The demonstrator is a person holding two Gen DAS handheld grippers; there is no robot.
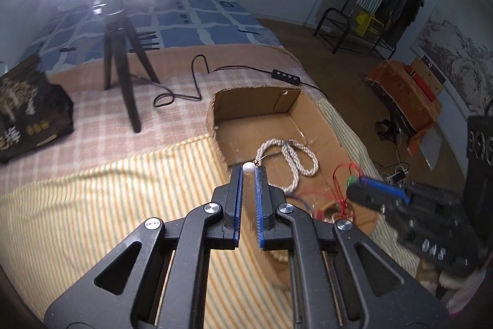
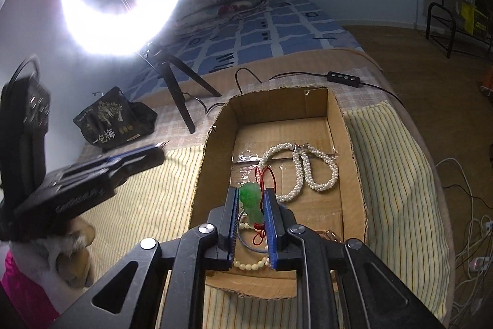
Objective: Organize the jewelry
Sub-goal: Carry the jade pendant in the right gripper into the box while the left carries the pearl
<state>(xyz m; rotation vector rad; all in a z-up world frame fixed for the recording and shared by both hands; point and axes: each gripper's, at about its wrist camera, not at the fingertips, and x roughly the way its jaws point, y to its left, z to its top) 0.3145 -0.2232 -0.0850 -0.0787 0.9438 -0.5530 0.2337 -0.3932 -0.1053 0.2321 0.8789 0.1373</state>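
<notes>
Left tool (image 1: 249, 171): clamped on 1 small pearl earring (image 1: 249, 168) at the very fingertips, its gold hook poking out above; it hangs over the near left wall of the cardboard box (image 2: 212, 144).
Right tool (image 2: 251, 199): clamped on a green jade pendant (image 2: 251, 202), pads pressing its 2 sides; the red cord (image 2: 265, 174) trails down into the box.
Box: sits on the bed, on the striped yellow cloth (image 2: 148, 190) near the bed's right edge, open at the top.
Already in the box: a braided pearl necklace (image 2: 308, 168) looped toward the far half, a string of cream beads (image 2: 252, 262) by the near wall, and something gold at the near right that is mostly hidden.
Step in hand, as I judge it: carrying both pieces over the box to lay them down in spots of their own.
Doing it well, earring: the hold is only at the tips, so keep the squeeze steady, lower close to the box floor, then part the fingers; a drop from height would likely bounce it.
Doing it well, pendant: set it on bare cardboard apart from the necklace, letting the cord settle first so it does not snag the beads.
Risk: the cord may catch on a pad at release.
</notes>
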